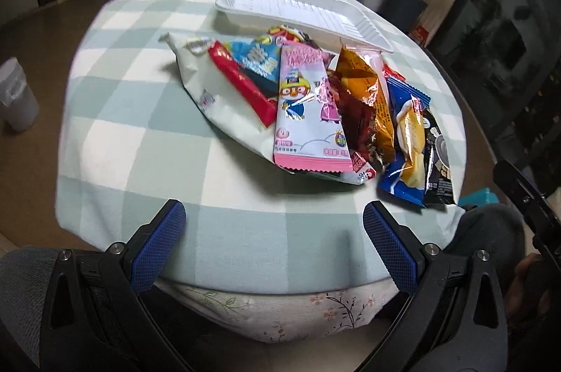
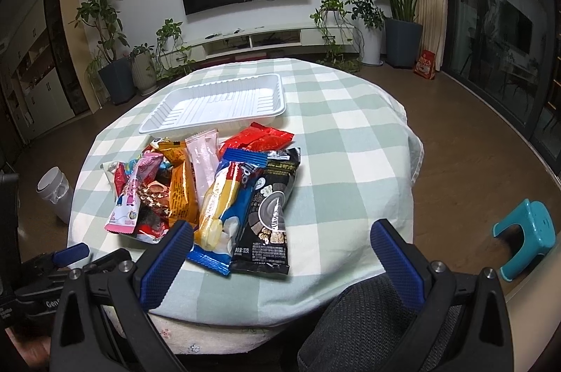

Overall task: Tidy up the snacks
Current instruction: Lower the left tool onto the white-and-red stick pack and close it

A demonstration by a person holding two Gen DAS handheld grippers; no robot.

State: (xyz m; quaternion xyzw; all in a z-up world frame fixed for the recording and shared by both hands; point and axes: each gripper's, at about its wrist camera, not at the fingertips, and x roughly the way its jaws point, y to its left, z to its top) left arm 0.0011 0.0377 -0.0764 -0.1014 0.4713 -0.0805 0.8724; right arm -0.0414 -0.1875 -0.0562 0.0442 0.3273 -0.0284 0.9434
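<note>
Here, a heap of snack packets lies mid-table on the checked tablecloth, running toward the near edge, with a white tray touching its far side. The left gripper and right gripper hover over the near edge, jaws apart, gripping nothing.

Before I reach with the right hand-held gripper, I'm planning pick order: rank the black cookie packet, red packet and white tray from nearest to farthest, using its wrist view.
1. Black cookie packet, right edge of the pile.
2. Red packet, behind it.
3. White tray, farthest, empty.
</note>
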